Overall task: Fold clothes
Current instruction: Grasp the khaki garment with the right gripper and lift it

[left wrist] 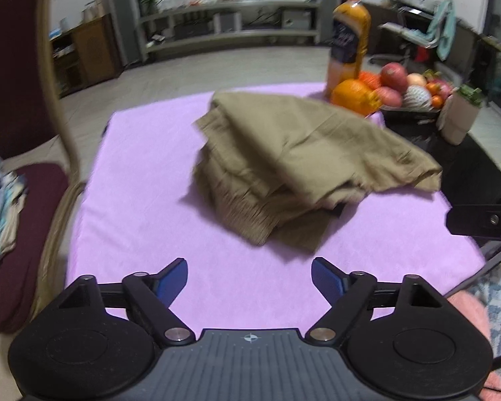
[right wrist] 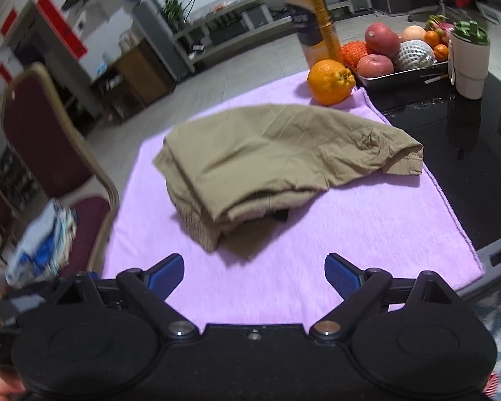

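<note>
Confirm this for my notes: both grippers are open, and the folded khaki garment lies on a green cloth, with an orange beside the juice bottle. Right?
Not quite: the cloth under the khaki garment is lilac, not green, as the right wrist view shows. Both grippers, left gripper and right gripper, are open, and the orange sits beside the juice bottle.

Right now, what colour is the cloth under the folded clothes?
Light purple. The cloth under the tan clothes shows best in the right wrist view.

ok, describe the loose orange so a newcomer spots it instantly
Start at the purple cloth and go to its far right corner, beside the juice bottle. The orange sits there alone on the cloth, unlike the fruit piled in the metal tray.
</note>
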Demonstrator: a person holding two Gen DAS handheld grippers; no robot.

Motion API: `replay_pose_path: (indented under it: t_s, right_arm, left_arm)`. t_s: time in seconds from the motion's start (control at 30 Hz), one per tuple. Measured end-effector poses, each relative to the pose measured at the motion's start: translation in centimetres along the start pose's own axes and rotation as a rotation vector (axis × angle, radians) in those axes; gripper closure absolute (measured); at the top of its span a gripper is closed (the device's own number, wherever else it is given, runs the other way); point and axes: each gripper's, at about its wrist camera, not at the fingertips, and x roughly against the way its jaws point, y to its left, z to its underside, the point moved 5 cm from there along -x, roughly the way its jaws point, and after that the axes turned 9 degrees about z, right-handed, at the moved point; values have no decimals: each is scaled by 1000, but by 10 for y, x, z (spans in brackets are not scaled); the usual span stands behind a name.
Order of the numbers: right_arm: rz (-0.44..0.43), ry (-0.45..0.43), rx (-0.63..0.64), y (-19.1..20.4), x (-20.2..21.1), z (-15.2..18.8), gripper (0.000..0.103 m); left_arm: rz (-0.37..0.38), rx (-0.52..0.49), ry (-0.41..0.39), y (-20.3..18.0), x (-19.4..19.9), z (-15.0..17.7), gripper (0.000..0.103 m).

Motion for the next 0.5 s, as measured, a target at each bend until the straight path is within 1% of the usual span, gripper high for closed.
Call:
replay_pose_path:
  t_s: [0.03,0.07,0.1,0.13,0.17,0.23,0.33,0.37,0.43,0.5]
  right_arm:
    - [-18,-9,-21,-3,-2,-3,13]
    - [-36,-15,-43,-6,-4,-5,25]
    - [-54,-21,-65,-10,-7,-7,43]
    - [-64,-16,-77,-13,-14,-7,51]
    - [-74,-12,-88,-15,-20,-8,62]
    - [-95,-3,-111,-21,-33,-9,64]
    - [-141,35,-149,-26,-57,-7,63]
    - [-162,54,-155,-27,-66,-5,62]
    - [-172,89,-136,-23,-83,-1,61]
    - [-179,99,-96,-17,-98,1,55]
  left_arm:
    - [12,-2,-11,-2,-4,-4,32]
    - [23,-1,-22,-4,-8,-8,38]
    - [36,0,-31,-7,-13,-12,43]
    - [52,3,-33,-8,-19,-14,46]
    - [68,-2,-35,-11,-25,-17,51]
    - [75,-42,-39,-17,-39,-18,53]
    - [46,-107,-25,-19,-62,-13,54]
    - [46,-99,-10,-15,-68,-9,53]
    - [44,-69,24,-4,-77,-1,51]
    - [27,-38,46,9,-84,4,48]
